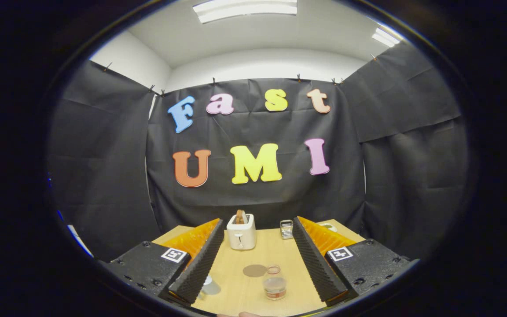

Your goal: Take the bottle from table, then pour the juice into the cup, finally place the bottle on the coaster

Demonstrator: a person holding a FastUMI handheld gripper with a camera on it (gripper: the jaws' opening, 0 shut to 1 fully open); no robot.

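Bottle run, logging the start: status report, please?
Gripper open, holding nothing. Bottle upright on table between the fingers, coaster beside it, cup by left finger. Toaster beyond, path clear.

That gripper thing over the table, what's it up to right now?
A person is holding the gripper above a wooden table, fingers spread wide and gripping nothing. Between them, on the table, stands a small bottle of brownish juice, with a round brown coaster just beside it. A clear cup peeks out by the left finger. Farther back sits a white toaster. Nothing has been picked up yet.
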